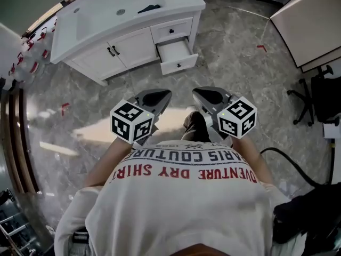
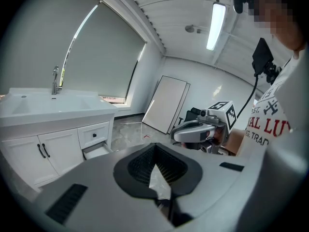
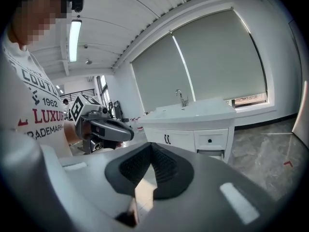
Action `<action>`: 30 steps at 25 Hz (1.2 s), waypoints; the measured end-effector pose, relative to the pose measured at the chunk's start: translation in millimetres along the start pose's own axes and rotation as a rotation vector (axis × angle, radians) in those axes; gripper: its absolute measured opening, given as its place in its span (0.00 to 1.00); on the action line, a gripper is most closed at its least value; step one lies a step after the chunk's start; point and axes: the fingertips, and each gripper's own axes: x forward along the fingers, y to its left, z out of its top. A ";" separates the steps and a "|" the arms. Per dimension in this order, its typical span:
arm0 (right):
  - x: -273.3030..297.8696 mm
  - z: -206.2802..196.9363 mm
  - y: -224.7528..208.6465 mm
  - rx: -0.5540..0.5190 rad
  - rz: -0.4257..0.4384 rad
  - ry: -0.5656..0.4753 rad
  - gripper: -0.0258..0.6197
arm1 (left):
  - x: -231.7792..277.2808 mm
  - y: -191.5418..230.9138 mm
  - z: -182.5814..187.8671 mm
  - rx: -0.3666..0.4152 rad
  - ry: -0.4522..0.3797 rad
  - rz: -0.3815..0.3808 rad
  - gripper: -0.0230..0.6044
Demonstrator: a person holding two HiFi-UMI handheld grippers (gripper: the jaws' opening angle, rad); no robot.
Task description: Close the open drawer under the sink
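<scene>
Drawer [image 1: 178, 56] is sitting open, far from left claw [image 1: 165, 94] and right claw [image 1: 198, 93], both closed, empty; off-centre pushing is risking a jam.

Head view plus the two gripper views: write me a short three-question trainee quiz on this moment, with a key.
1. True or false: the lower drawer of the vanity, under the sink, stands pulled out.
2. Where are the left gripper and the right gripper? A: on the drawer front. B: close to the person's shirt, apart from the vanity. C: in the sink.
3. Fill in: each gripper's jaws are together, holding ____.
Key: 1 true. 2 B. 3 nothing.
</scene>
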 end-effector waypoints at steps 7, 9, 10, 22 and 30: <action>48.9 32.8 -73.7 -0.007 0.074 -0.002 0.04 | 43.4 58.3 41.5 -0.025 -0.010 0.073 0.04; 61.3 49.8 -97.6 -0.017 0.087 -0.005 0.04 | 57.4 79.5 59.4 -0.035 -0.016 0.097 0.04; 67.7 56.2 -109.8 -0.020 0.092 -0.004 0.04 | 65.5 90.2 66.5 -0.043 -0.017 0.107 0.04; 145.3 23.5 -237.6 0.063 0.121 0.111 0.04 | 164.5 190.9 39.6 -0.236 0.052 0.156 0.04; 192.0 -57.8 -258.2 0.185 0.147 0.208 0.04 | 196.1 232.3 -31.4 -0.350 0.131 0.184 0.04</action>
